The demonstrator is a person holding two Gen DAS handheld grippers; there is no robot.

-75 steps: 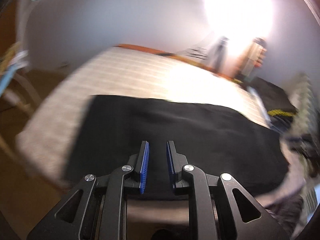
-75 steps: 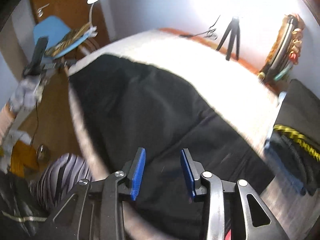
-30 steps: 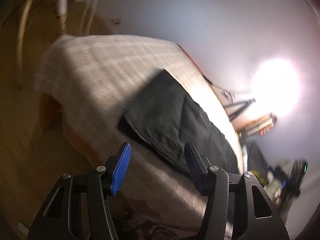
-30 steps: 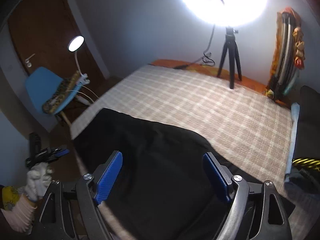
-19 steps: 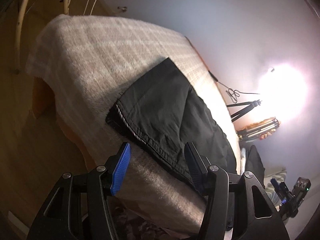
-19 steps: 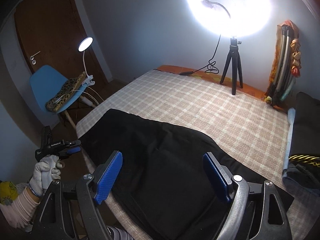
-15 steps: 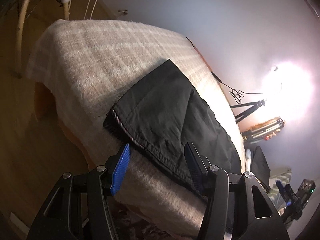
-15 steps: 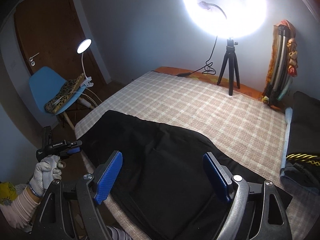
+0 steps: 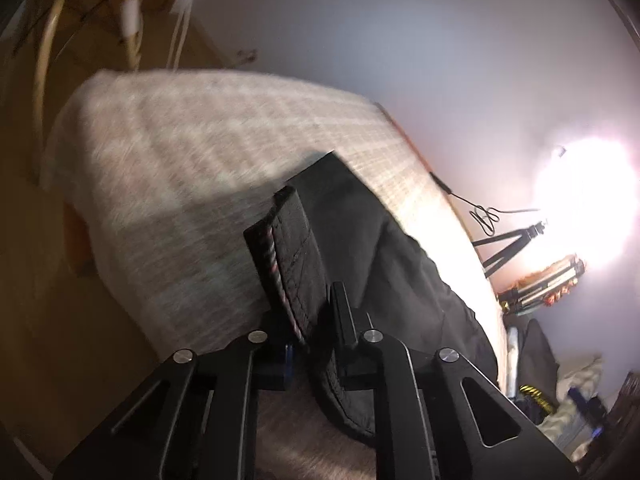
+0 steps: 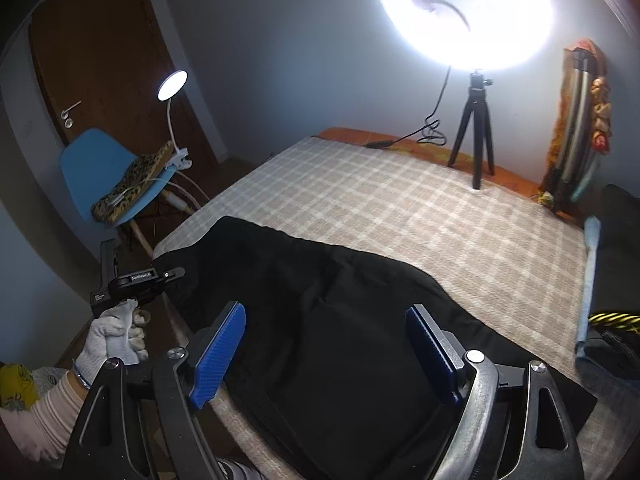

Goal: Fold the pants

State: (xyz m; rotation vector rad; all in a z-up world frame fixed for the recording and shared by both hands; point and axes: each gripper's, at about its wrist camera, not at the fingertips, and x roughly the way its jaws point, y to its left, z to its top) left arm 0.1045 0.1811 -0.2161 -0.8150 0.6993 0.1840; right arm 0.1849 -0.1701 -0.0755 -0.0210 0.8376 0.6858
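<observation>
Black pants (image 10: 340,320) lie folded lengthwise on a checked beige bed cover (image 10: 400,208), along its near edge. In the left wrist view my left gripper (image 9: 310,324) is shut on the waistband end of the pants (image 9: 296,256), which stands up between the fingers. The left gripper also shows in the right wrist view (image 10: 176,272), at the left end of the pants, held by a gloved hand (image 10: 116,328). My right gripper (image 10: 328,352) is open and empty, above the middle of the pants.
A ring light on a black tripod (image 10: 476,136) stands at the far side of the bed. A blue chair (image 10: 104,172) with a clip lamp stands left of the bed. Dark clothes (image 10: 616,264) are piled at the right end. The wooden floor lies left of the bed.
My left gripper has moved in to the waistband end of the pants and shut on it, lifting that edge. My right gripper stays open above the pants.
</observation>
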